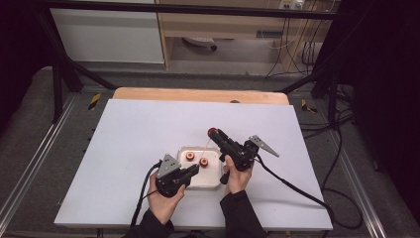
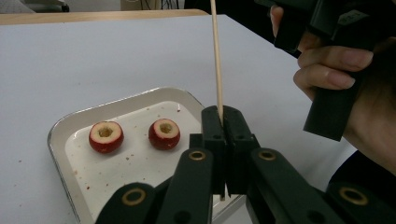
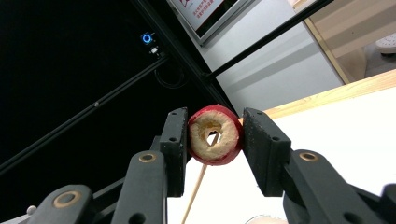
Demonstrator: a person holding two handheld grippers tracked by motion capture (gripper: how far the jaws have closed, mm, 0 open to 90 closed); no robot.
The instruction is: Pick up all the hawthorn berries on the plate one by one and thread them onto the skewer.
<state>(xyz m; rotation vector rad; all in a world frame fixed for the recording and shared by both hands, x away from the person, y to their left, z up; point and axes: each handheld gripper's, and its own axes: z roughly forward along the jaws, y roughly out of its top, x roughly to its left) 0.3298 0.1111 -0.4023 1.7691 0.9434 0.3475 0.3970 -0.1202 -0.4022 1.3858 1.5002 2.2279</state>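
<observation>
My left gripper [image 2: 223, 116] is shut on a thin wooden skewer [image 2: 215, 51] that stands up and away from its jaws. My right gripper [image 3: 215, 140] is shut on a cored red fruit piece [image 3: 215, 134], held up with the skewer's tip at the underside of its hole. In the high view the left gripper [image 1: 192, 171] sits at the near edge of a white tray [image 1: 210, 179], and the right gripper [image 1: 214, 133] holds the red fruit [image 1: 212, 132] above the tray's far right corner. Two more cored red fruit pieces [image 2: 106, 136] [image 2: 164, 134] lie in the tray [image 2: 60, 135].
The tray rests on a white table top [image 1: 133, 134] with a wooden strip [image 1: 198, 95] along the far edge. Black frame bars [image 1: 64, 69] and cables [image 1: 297, 188] surround the table. Small red crumbs dot the tray.
</observation>
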